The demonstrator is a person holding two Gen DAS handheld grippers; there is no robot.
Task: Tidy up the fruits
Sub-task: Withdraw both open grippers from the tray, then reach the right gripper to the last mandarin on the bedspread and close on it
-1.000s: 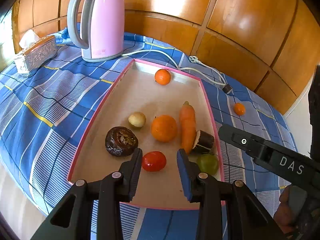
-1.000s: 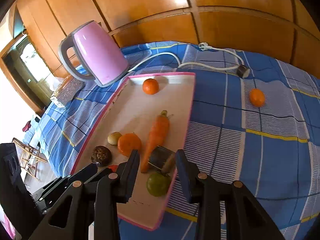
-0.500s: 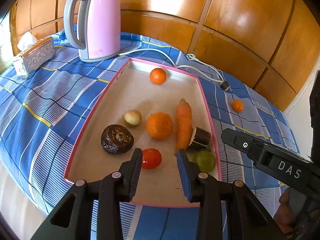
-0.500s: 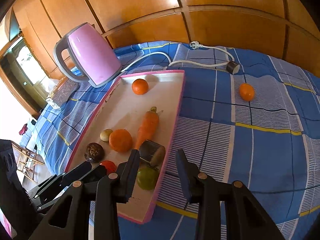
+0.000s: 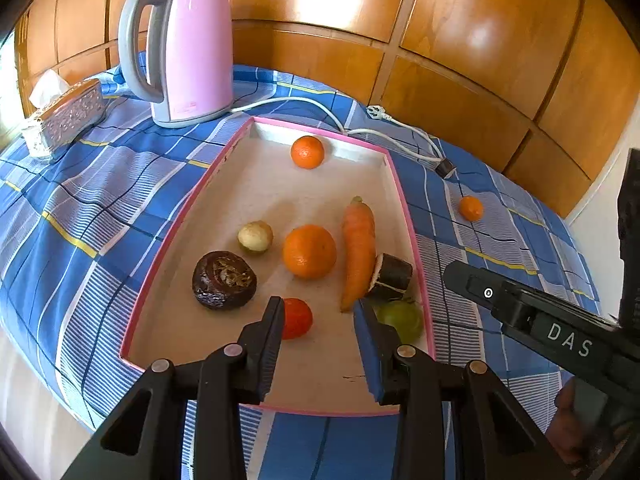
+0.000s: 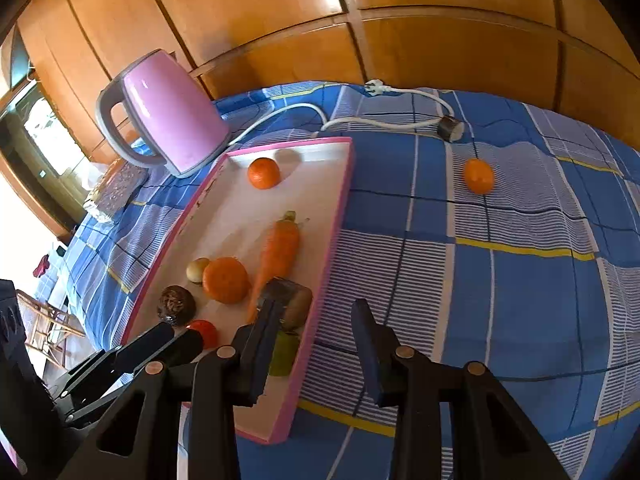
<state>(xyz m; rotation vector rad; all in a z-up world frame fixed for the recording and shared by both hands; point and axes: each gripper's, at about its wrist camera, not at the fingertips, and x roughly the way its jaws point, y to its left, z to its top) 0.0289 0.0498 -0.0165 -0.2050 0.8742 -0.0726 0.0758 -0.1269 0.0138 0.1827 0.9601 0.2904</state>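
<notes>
A pink-rimmed tray [image 5: 400, 184] [image 6: 340, 204] lies on the blue checked cloth. It holds a small orange [image 5: 307, 152] [image 6: 263, 173], a large orange [image 5: 309, 251] [image 6: 225, 280], a carrot [image 5: 359, 244] [image 6: 278, 250], a red tomato [image 5: 297, 318], a green fruit [image 5: 402, 318], a dark brown fruit [image 5: 224, 280], a pale round fruit [image 5: 255, 236] and a dark cut piece [image 5: 392, 276]. One small orange [image 5: 471, 208] [image 6: 478, 176] lies on the cloth right of the tray. My left gripper [image 5: 318, 316] is open and empty above the tray's near end. My right gripper [image 6: 314, 316] is open and empty over the tray's right rim.
A pink kettle [image 5: 184, 48] [image 6: 164, 112] stands behind the tray's far left corner, its white cord and plug [image 6: 450, 128] trailing across the cloth. A silver tissue box [image 5: 64, 116] sits at far left. Wood panelling backs the surface.
Both grippers have drawn back and up from the tray, still open. The right gripper has swung to the right, towards the cloth beside the tray.
</notes>
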